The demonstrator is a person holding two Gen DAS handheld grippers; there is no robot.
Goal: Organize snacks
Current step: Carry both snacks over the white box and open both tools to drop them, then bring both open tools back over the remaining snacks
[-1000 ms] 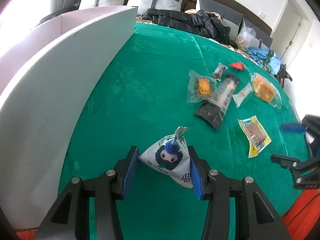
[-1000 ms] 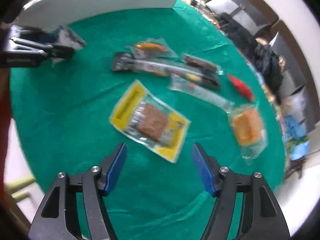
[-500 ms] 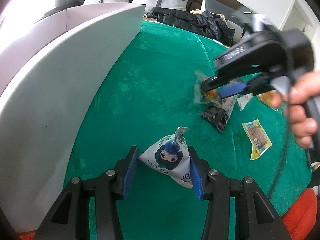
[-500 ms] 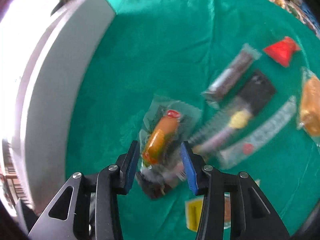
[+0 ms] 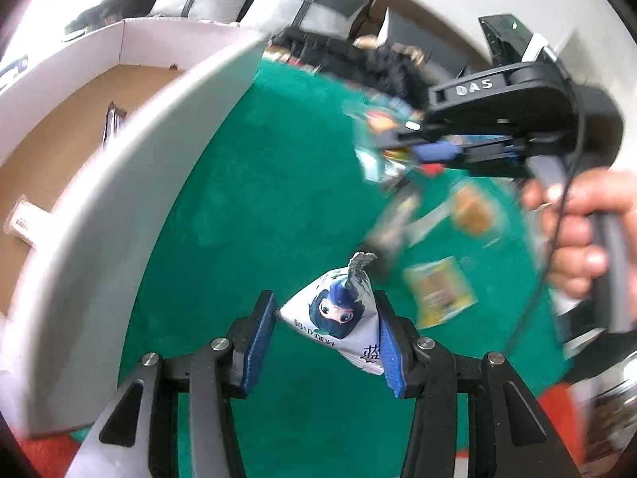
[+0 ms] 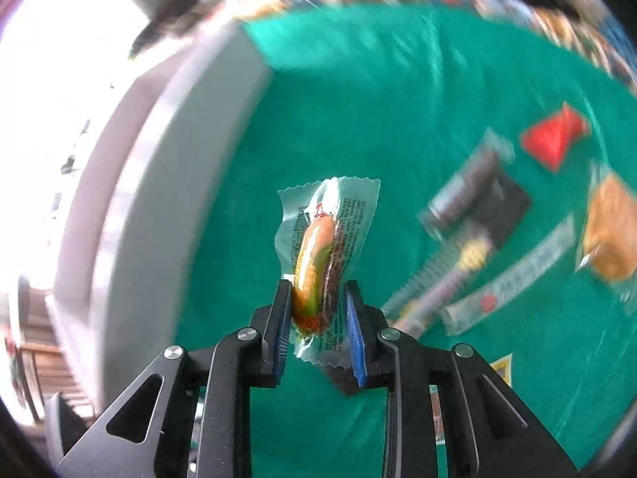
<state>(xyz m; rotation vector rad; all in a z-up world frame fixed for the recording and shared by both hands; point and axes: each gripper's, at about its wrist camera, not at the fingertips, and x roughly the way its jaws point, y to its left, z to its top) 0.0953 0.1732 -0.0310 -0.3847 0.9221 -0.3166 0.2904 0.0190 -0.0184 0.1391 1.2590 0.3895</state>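
My left gripper (image 5: 324, 338) is shut on a white triangular snack pouch (image 5: 338, 314) with a blue-haired cartoon face, held above the green tablecloth (image 5: 247, 207). My right gripper (image 6: 318, 318) is shut on a clear-wrapped orange sausage snack (image 6: 318, 251), lifted off the cloth; it also shows in the left wrist view (image 5: 438, 151) at the upper right. A white-walled cardboard box (image 5: 131, 183) stands to the left, with a few packets inside (image 5: 111, 123).
Several snacks lie on the cloth: a red packet (image 6: 553, 139), a dark bar (image 6: 469, 191), a long clear stick (image 6: 513, 271), a bun in clear wrap (image 6: 609, 235), a yellow packet (image 5: 438, 290). The box wall (image 6: 159, 183) is left of the right gripper.
My right gripper closed on the sausage snack and lifted it off the cloth. My left gripper rose with the pouch, so the box interior now shows.
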